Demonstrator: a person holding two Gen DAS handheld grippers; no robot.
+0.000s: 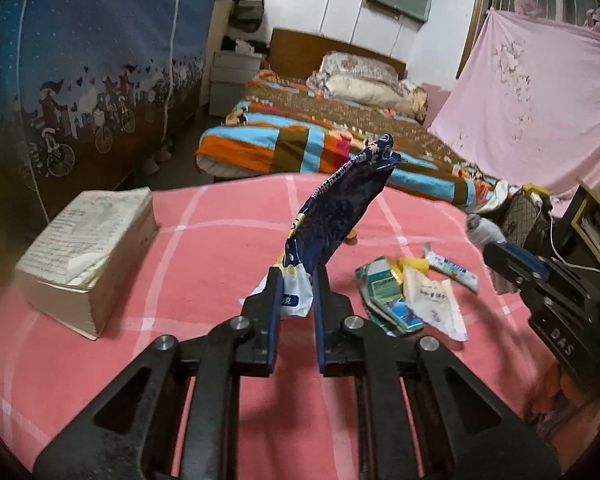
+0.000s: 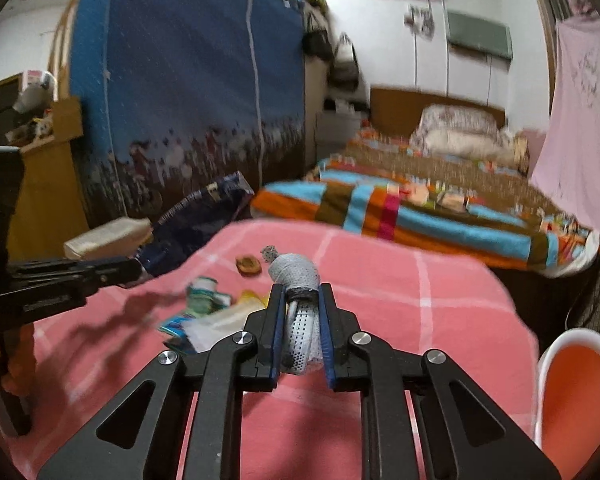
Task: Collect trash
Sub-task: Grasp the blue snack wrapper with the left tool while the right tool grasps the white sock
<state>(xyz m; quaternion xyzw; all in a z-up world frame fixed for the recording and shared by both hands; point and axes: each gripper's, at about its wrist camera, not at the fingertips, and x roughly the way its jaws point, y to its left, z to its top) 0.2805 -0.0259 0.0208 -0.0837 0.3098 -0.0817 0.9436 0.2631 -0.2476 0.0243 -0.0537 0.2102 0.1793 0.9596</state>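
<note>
In hand, left tongs (image 1: pixel 294 280): closed down on the lower end of a dark blue snack bag (image 1: pixel 340 204), lifted clear of the pink checked counter (image 1: pixel 220 412), bag standing tilted up and to the right.

In hand, right tongs (image 2: pixel 303 292): closed around a grey-white perforated bundle (image 2: pixel 298 280), knotted or rolled at its far end; material not identifiable, possibly cloth or a mesh wrapper. Held above the counter.

Left on the counter, right of centre: crumpled green-and-white packaging (image 1: pixel 382 292), a white paper wrapper (image 1: pixel 436 300) overlapping it, a yellow scrap (image 1: pixel 414 265) touching both, a toothpaste-like tube (image 1: pixel 452 268) just beyond. Small brown item (image 2: pixel 249 265) farther off, partly hidden behind the blue bag in the left view; nature unclear.

Not counted as trash, by judgement: thick worn book (image 1: pixel 84 256), near left of counter.

Progress, judged: two pieces lifted, none seen deposited; roughly five pieces remaining.

Receptacle: white-rimmed orange container (image 2: pixel 572 392) at lower right of the right view, cut off by the frame; use as bin unconfirmed.

Visibility: right view motion-blurred, labels unreadable. Person's hands out of sight.
</note>
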